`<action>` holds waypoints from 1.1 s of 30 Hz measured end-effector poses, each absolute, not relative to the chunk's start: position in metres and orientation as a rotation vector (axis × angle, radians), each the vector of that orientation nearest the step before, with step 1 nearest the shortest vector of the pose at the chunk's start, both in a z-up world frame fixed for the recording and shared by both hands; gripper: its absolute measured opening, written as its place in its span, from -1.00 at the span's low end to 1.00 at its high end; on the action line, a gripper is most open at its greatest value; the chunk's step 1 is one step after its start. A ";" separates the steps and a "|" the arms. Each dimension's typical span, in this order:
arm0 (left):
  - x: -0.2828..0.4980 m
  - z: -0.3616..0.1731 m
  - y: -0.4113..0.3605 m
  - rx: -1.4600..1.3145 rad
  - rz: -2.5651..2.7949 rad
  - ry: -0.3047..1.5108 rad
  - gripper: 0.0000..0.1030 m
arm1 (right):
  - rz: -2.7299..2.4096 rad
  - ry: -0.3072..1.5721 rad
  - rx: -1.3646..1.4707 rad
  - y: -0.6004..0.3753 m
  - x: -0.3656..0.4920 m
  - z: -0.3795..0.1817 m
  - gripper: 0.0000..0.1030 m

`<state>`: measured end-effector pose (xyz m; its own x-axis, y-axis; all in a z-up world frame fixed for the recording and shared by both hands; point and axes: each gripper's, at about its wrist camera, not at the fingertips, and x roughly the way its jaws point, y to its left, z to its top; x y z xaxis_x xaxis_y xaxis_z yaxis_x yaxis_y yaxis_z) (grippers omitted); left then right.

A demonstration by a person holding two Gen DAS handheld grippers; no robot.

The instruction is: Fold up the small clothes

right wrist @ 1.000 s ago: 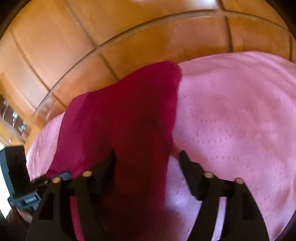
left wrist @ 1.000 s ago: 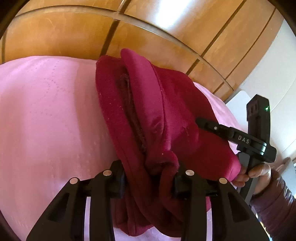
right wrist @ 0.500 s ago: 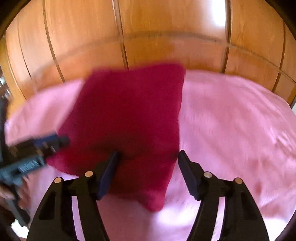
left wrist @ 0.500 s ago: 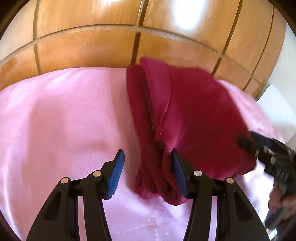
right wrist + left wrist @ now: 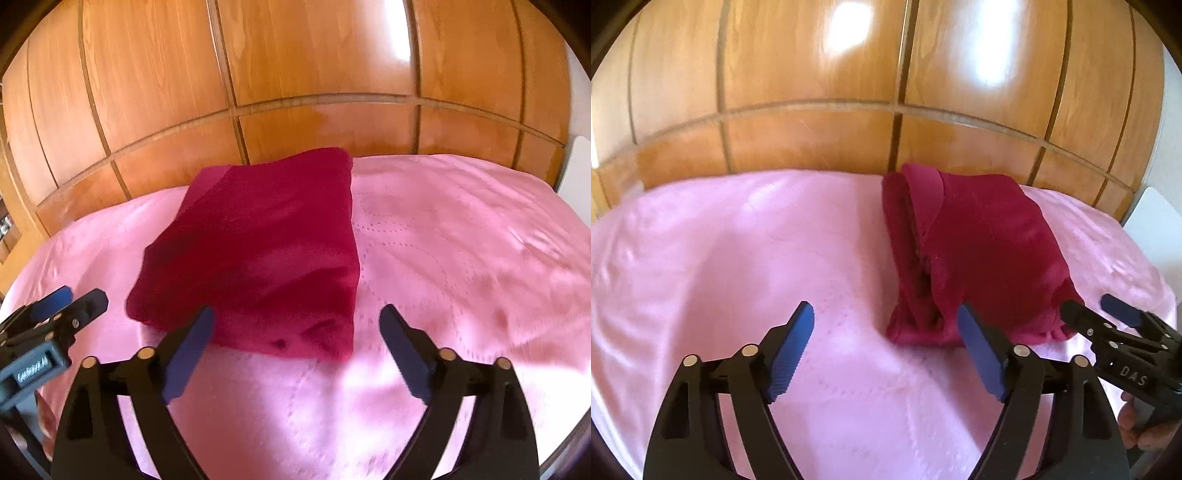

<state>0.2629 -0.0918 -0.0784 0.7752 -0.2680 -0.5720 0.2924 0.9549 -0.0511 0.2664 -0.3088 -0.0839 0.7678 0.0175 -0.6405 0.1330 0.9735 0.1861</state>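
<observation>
My left fingers (image 5: 886,354) and right fingers (image 5: 295,349) have just opened off the red garment (image 5: 979,258); it lies folded on the pink bed (image 5: 738,258), twelve o'clock from both. This fold looks finished.

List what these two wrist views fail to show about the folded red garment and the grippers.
- Red garment: right wrist view is blurred and shows only the top layer; what kind of garment it is stays unclear.
- Its underside: hidden against the pink bedspread.
- Right gripper: cut off by the left wrist view's edge.
- Left gripper: likewise cut off, blurred.
</observation>
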 end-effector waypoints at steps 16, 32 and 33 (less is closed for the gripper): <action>0.195 -0.071 -0.075 0.065 -0.217 0.521 0.92 | -0.207 0.574 0.147 -0.275 0.205 -0.061 0.95; 0.179 -0.064 -0.069 0.064 -0.149 0.494 0.92 | -0.272 0.563 0.152 -0.278 0.191 -0.062 0.95; 0.178 -0.064 -0.069 0.063 -0.146 0.493 0.92 | -0.269 0.563 0.153 -0.279 0.191 -0.063 0.95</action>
